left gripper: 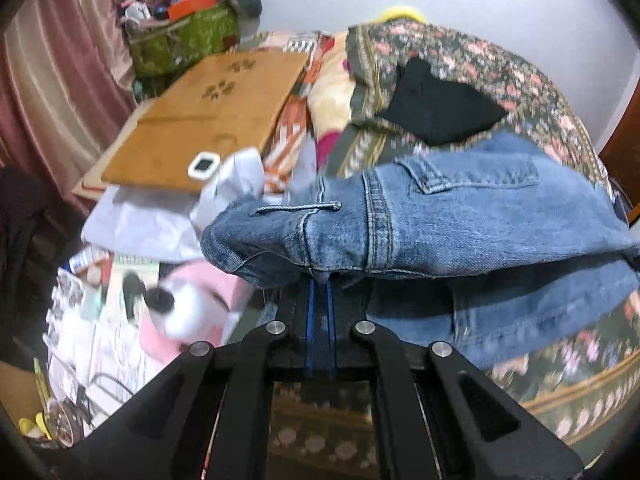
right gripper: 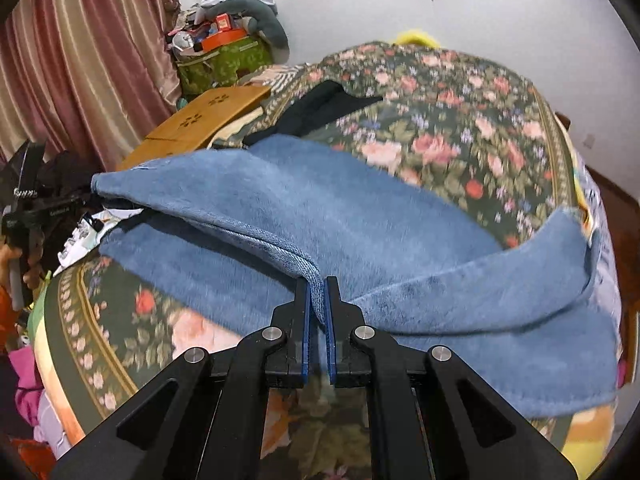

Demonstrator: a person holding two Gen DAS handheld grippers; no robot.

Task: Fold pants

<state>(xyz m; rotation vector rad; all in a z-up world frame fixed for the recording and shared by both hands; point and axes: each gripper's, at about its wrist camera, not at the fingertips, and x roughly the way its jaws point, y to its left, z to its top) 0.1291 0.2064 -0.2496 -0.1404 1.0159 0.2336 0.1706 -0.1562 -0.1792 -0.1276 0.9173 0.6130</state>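
Observation:
Blue denim pants (left gripper: 440, 216) lie doubled over on a floral bedspread (left gripper: 480, 60). In the left wrist view the waist end with a back pocket and belt loop shows, and my left gripper (left gripper: 319, 282) is shut on the waistband edge, lifting it off the bed. In the right wrist view the pants (right gripper: 360, 216) stretch across the spread (right gripper: 440, 120), and my right gripper (right gripper: 318, 280) is shut on the folded leg edge, which runs up to the left from its blue pads. The lower denim layer lies beneath both raised edges.
A black garment (left gripper: 436, 108) lies on the bed behind the jeans. A wooden lap table (left gripper: 208, 120) with a small white device sits to the left, beside papers and a green bag (left gripper: 180, 40). Pink curtains (right gripper: 72, 60) hang at left. Clutter fills the floor at left.

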